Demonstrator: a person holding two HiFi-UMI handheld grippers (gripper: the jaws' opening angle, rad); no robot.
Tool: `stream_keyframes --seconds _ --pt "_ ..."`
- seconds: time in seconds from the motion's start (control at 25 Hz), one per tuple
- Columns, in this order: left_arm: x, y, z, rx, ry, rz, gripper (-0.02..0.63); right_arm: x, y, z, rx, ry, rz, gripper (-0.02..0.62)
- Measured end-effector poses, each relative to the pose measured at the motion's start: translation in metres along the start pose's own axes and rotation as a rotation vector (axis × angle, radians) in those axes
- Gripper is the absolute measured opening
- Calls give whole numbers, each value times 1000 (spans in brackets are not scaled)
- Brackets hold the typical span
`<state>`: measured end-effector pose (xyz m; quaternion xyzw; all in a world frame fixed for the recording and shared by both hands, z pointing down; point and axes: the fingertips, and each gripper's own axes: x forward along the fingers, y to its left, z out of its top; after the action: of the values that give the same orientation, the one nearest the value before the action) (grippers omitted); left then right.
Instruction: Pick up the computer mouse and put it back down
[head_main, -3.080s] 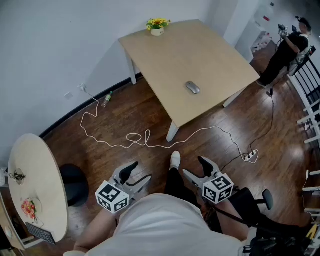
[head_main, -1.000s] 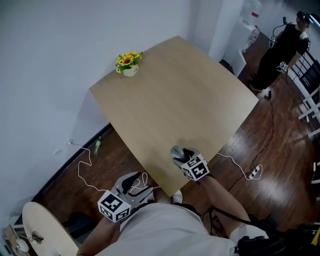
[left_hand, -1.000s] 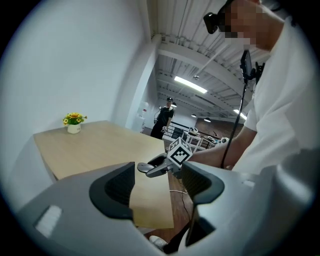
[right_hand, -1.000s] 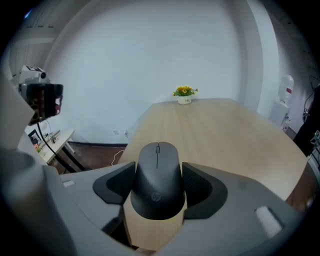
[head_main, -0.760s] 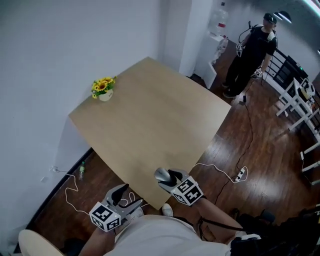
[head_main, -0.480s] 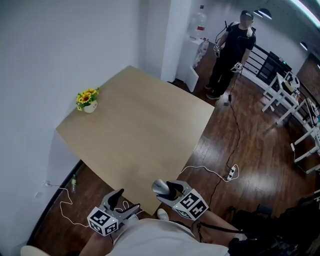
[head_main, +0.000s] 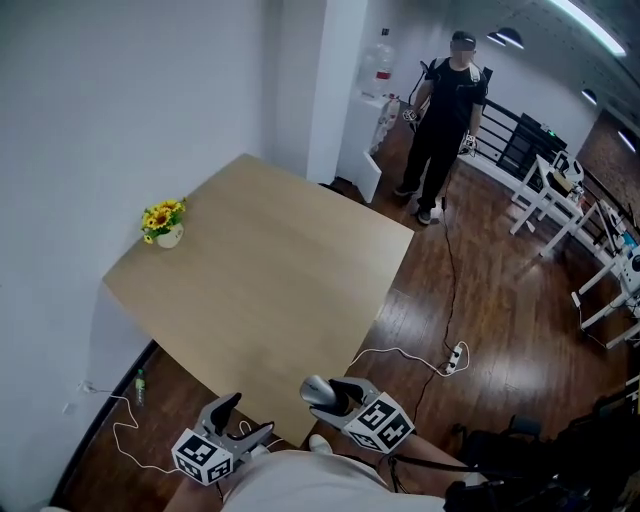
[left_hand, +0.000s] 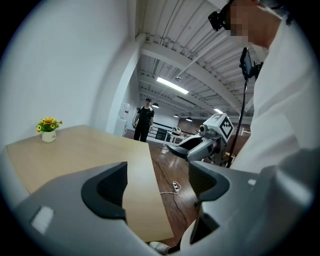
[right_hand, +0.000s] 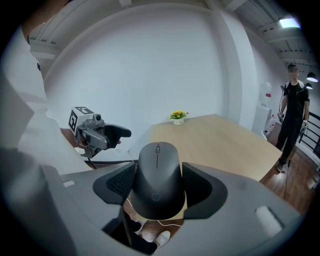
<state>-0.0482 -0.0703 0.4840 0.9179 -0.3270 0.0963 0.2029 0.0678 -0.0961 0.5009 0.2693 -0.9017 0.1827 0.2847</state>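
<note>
Above the near edge of the tabletop (head_main: 260, 270), clear of the wood: holds the computer mouse (right_hand: 159, 180) in the right gripper (head_main: 325, 392), clamped by both flanks, wheel end pointing away toward the pot of yellow flowers (head_main: 165, 228) at the far corner. Lay flat out on the tabletop three seconds back, with both grippers low by the person's legs. Sat at the near edge a second ago with the right gripper down on it. Now rides well above the surface and leaves the tabletop bare but for the flowers.

Keeps the left gripper (left_hand: 157, 182) low and off to the side, gaping wide with nothing between the jaws, only tabletop edge and floor showing through the gap.

Means the first half of the task looks done: picked up, grip seemingly firm and centred. Remains to lower it back onto the wood and let go. Calls for a slow, level descent well over the tabletop, not past its corner, with bare floor and a power strip (head_main: 455, 357) below. Shows another person (head_main: 445, 100) standing well apart across the room, no part of this.
</note>
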Motion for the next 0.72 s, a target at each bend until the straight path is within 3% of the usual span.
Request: stream_keyframes --seconds 0.72 --pt "-9 11 -5 -12 10 61 356 8 0 13 -30 -15 18 295"
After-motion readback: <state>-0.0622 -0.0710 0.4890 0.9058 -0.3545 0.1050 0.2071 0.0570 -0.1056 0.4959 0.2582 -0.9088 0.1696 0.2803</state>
